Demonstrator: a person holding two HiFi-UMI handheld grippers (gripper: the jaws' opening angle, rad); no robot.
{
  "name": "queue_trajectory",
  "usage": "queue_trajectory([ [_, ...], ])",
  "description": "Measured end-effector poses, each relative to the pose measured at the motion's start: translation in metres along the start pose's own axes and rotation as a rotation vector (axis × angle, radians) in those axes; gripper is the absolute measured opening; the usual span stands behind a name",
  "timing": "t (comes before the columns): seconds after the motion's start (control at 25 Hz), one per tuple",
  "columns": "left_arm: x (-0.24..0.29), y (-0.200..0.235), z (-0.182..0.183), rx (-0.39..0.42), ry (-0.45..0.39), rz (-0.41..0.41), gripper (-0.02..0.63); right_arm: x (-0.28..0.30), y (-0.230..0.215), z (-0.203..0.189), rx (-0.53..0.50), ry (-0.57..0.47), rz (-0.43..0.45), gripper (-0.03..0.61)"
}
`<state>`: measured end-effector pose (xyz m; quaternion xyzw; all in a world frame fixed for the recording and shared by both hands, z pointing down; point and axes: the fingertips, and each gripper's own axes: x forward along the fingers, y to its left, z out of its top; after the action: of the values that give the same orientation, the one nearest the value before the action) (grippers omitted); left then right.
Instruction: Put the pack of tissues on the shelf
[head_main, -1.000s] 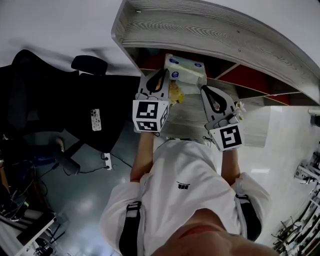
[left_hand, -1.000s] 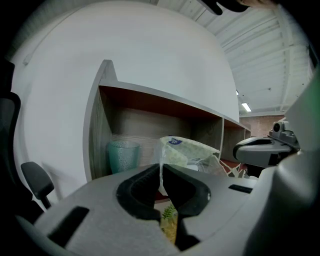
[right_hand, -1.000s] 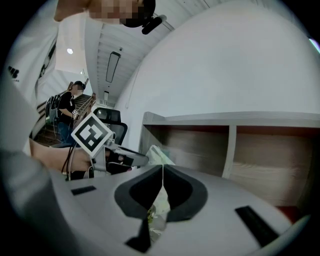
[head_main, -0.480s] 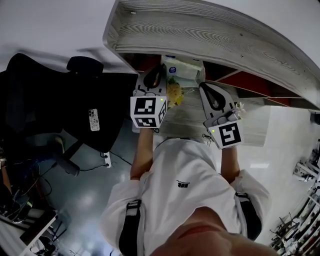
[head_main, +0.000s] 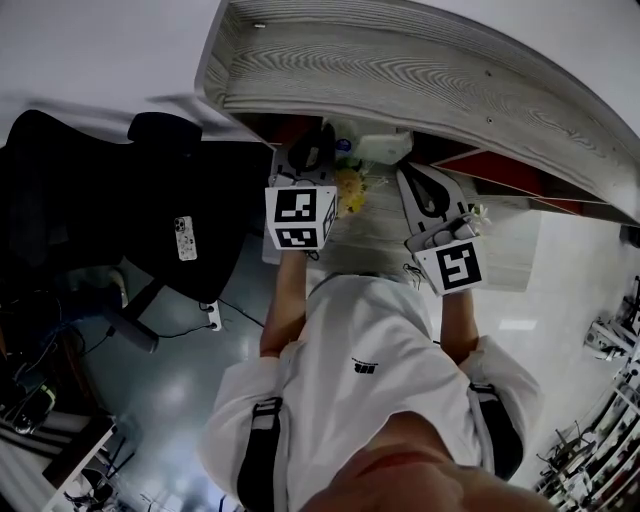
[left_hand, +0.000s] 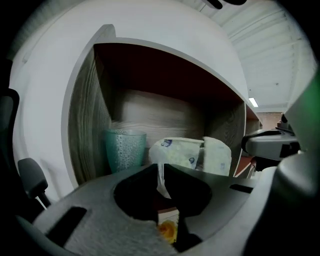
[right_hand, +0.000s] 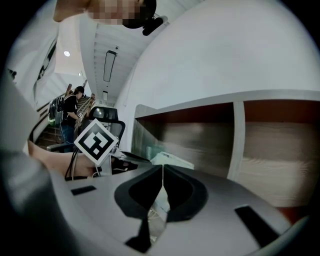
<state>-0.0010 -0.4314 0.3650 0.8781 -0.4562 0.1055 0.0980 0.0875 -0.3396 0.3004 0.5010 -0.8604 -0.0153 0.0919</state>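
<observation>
L gripper (left_hand: 161, 170): jaws pinched together on a thin white strip, prob the wrapper flap of the white, blue-printed soft plastic pack of tissues (left_hand: 189, 154). Grip = flap only, not the body.

Risks:
- flap may slip or tear if tugged sideways
- letting go before pack sits flat could tip it fwd off the shelf
- backing out w/out releasing would drag it out again

Pack is inside the left-end compartment of the grey wood-grain shelf (left_hand: 89, 120). Looks down on shelf floor, but contact underneath is hidden by the jaws.

Teal dimpled glass tumbler (left_hand: 125, 149) is in same compartment, by shelf's left wall, just beside pack. A shove that way could knock it over.

R gripper (right_hand: 162, 172): jaws closed, nothing btw them, tips at shelf's front near pack. Can't tell if touching; a stray nudge could skew pack.

Pose: both arms reach up and fwd toward shelf, L forearm (head_main: 283, 300) bare and extended, marker cubes facing head cam. L jaws point into the compartment, R sits further back from shelf's front edge
</observation>
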Motion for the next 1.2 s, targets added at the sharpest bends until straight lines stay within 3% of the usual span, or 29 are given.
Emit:
queue_trajectory([
  [0.76,-0.009,-0.005,0.004,0.063,0.0,0.008,0.044,-0.006,-0.001,0.001,0.006,-0.016,0.0,0.028],
  [0.88,-0.011,-0.006,0.001,0.064,0.007,0.008,0.122,-0.009,0.0,0.001,0.006,-0.016,0.001,0.028],
  [1.2,-0.022,-0.008,0.008,0.069,-0.011,0.02,0.124,-0.014,0.009,0.01,-0.005,-0.048,0.031,0.026],
])
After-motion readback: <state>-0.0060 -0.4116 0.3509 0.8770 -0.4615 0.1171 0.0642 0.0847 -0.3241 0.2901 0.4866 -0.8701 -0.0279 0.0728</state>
